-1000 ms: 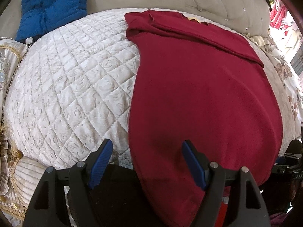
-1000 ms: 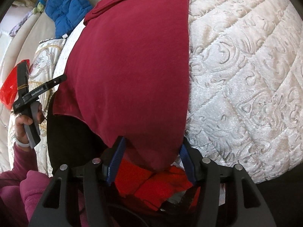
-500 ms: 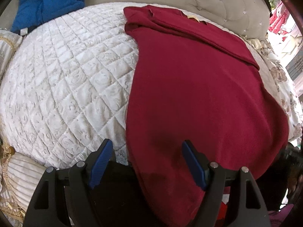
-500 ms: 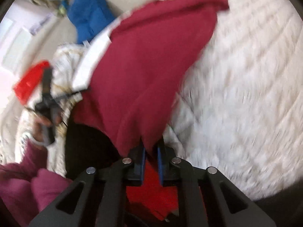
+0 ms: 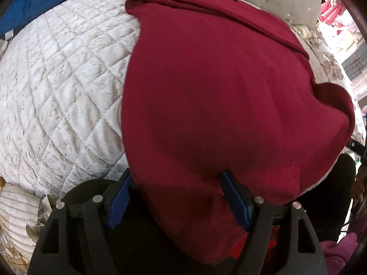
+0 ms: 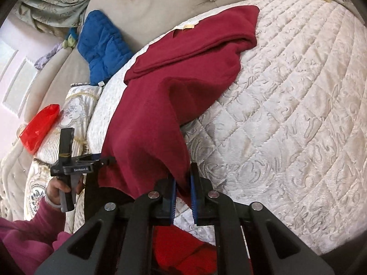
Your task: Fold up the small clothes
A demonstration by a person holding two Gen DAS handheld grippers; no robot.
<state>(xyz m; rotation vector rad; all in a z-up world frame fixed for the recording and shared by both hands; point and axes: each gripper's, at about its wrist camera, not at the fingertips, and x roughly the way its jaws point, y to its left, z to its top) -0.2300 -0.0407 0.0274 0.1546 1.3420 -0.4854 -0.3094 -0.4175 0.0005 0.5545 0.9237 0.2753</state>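
Note:
A dark red garment [image 5: 206,87] lies lengthwise on a white quilted mattress [image 5: 57,96], its far part folded over near the headboard. My left gripper [image 5: 176,197] is open, its blue pads either side of the garment's near hem, which drapes over the bed edge. My right gripper [image 6: 183,190] is shut on the garment's near right corner [image 6: 176,160] and holds it lifted off the mattress [image 6: 286,114]. The left gripper also shows in the right wrist view [image 6: 105,160], held by a hand at the hem's left end.
A blue padded cushion [image 6: 103,45] leans on the grey tufted headboard [image 6: 160,11]. A red plastic bag [image 6: 39,128] lies on patterned bedding at the left. Bright red cloth [image 6: 183,247] sits below the bed edge. Bare quilt spreads right of the garment.
My right gripper closed on the garment's near right corner and raised it, bunching that side. My left gripper moved forward, so the hem now lies between its open pads.

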